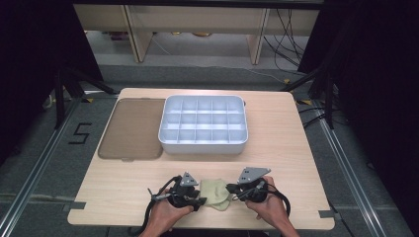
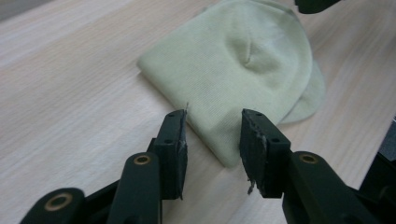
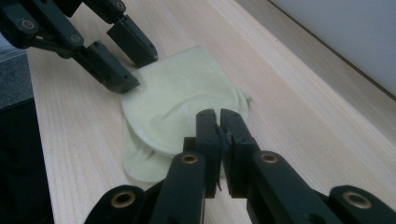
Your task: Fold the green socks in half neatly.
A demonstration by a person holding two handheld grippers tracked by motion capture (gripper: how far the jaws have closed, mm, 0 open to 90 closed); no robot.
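A pale yellow-green knit cloth (image 1: 215,193), folded flat, lies near the table's front edge between my two grippers. In the left gripper view the cloth (image 2: 243,70) has a small pucker in its middle. My left gripper (image 2: 212,135) is open, its jaws standing either side of the cloth's near corner. Seen from above, the left gripper (image 1: 200,201) is at the cloth's left side and the right gripper (image 1: 230,190) at its right. My right gripper (image 3: 218,116) is shut, tips over the rounded edge of the cloth (image 3: 173,102); nothing shows between its jaws.
A white tray (image 1: 203,144) divided into several empty compartments stands mid-table, with a flat brown translucent lid (image 1: 132,128) to its left. The table's front edge (image 1: 197,226) runs just behind the person's hands. Bare wood lies to either side of the grippers.
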